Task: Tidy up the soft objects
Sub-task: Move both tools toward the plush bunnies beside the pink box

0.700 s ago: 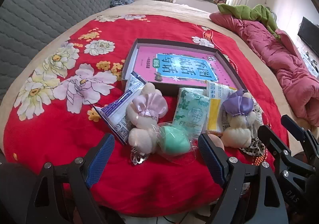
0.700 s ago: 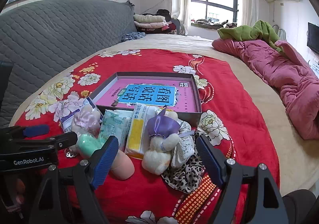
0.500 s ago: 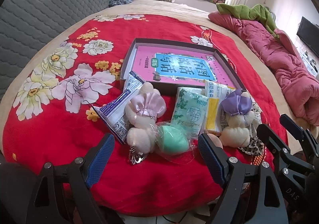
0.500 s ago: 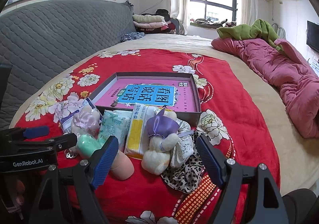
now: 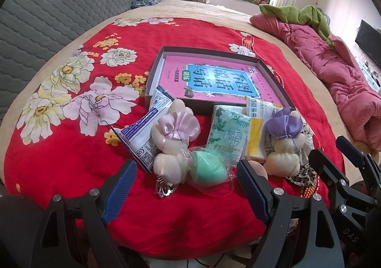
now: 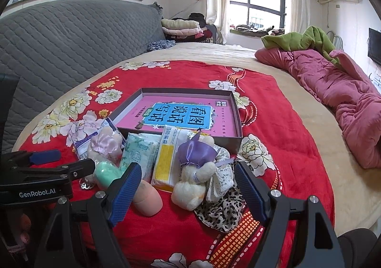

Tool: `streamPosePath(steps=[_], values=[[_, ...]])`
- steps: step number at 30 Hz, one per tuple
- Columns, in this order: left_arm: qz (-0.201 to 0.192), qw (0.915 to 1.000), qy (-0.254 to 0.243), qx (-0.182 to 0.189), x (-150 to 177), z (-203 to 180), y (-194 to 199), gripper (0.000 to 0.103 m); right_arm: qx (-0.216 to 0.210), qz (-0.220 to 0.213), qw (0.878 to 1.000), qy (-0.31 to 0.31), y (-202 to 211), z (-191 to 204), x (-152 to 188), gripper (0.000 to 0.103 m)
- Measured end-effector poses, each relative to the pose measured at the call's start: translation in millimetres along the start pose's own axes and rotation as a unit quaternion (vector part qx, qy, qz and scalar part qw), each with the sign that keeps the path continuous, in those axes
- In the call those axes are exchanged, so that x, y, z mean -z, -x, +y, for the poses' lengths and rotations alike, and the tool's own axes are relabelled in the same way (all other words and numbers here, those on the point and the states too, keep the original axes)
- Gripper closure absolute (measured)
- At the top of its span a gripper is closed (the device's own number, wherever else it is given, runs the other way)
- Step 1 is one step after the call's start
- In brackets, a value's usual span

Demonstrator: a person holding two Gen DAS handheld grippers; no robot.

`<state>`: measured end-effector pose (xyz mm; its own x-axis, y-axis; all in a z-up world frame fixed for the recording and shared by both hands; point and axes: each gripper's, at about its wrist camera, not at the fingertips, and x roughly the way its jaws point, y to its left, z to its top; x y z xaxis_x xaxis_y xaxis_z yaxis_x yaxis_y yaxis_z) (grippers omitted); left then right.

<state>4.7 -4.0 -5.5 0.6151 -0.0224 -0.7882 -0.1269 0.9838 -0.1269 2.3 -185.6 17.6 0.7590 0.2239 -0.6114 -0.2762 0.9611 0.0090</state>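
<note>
A shallow dark box (image 5: 154,72) (image 6: 234,110) with a pink and blue book inside lies on the red flowered blanket. In front of it lie a plush with a pink bow (image 5: 175,134) (image 6: 104,146), a wrapped green sponge (image 5: 207,169) (image 6: 106,172), a green tissue pack (image 5: 227,132) (image 6: 139,151), a yellow tissue pack (image 5: 257,132) (image 6: 167,158), a plush with a purple bow (image 5: 284,144) (image 6: 195,172), a peach sponge (image 6: 146,198) and a blue-white packet (image 5: 138,134). My left gripper (image 5: 185,184) stands open just short of the green sponge. My right gripper (image 6: 187,187) stands open around the purple-bow plush, not touching it.
A leopard-print cloth (image 6: 223,210) and a patterned white one (image 6: 220,177) lie under the purple-bow plush. A grey quilted headboard (image 6: 71,36) runs along the left. A pink quilt (image 6: 345,91) with a green blanket (image 6: 302,40) lies on the right. Folded clothes (image 6: 183,27) sit by the window.
Both views have shifted only slightly; the objects sit a little lower in the left wrist view. Nothing was picked up or moved.
</note>
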Motion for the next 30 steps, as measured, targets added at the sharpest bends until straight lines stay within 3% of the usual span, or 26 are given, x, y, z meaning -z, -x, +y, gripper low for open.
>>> streamPosePath(steps=[30], values=[[-0.001, 0.9999, 0.010, -0.004, -0.5, 8.0, -1.3, 0.017, -0.005, 0.000, 1.000, -0.005, 0.7, -2.4, -2.1, 0.023]])
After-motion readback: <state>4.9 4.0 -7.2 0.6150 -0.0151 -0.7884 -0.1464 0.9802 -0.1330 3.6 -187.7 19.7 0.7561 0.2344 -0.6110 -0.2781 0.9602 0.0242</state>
